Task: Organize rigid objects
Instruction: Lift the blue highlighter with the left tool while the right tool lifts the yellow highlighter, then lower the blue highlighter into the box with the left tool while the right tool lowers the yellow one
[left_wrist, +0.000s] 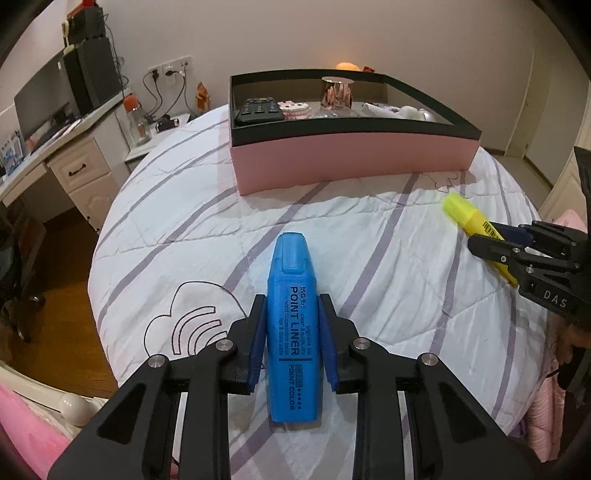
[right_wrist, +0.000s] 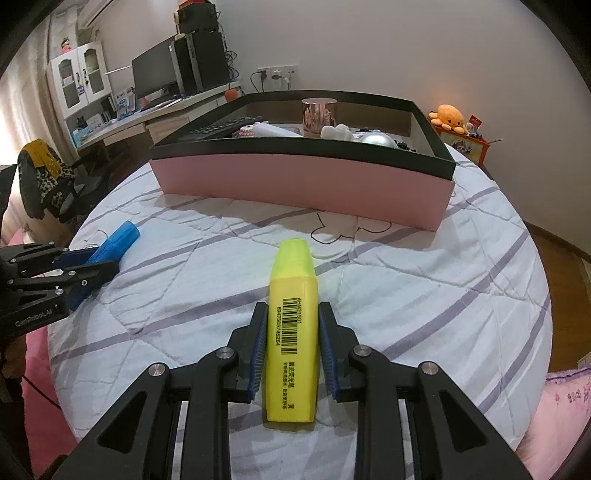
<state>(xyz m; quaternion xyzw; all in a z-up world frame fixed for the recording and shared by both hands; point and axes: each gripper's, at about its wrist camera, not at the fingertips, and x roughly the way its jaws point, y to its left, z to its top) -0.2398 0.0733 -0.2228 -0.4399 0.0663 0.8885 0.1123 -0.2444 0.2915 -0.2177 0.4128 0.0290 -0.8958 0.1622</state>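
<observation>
Left wrist view shows the left gripper (left_wrist: 291, 325) with its jaws narrowed onto a blue highlighter (left_wrist: 291, 332), the blue pads pressed to the marker's two flanks and its cap pointing toward the pink box (left_wrist: 351, 162). Right wrist view gives the twin of it: the right gripper (right_wrist: 291, 332) is clamped on a yellow highlighter (right_wrist: 293, 332), cap likewise aimed at the box. Both markers sit low over the striped quilt (left_wrist: 388, 277), on the near side of the box and well short of its front wall; whether they are clear of the cloth cannot be told.

The step in hand looks like the pick (both grips made, neither marker carried over yet). The next move would call for raising each marker above the dark rim (right_wrist: 295, 147) before going forward, since the front wall stands between the grippers and the inside.

Inside the box, a remote control (left_wrist: 258, 110) lies at the left end, a clear pink cup (left_wrist: 335, 92) stands toward the back, and small white items fill the right part. The freest floor appears just behind the front wall, between the remote and those items. The quilt between grippers and box is bare.
</observation>
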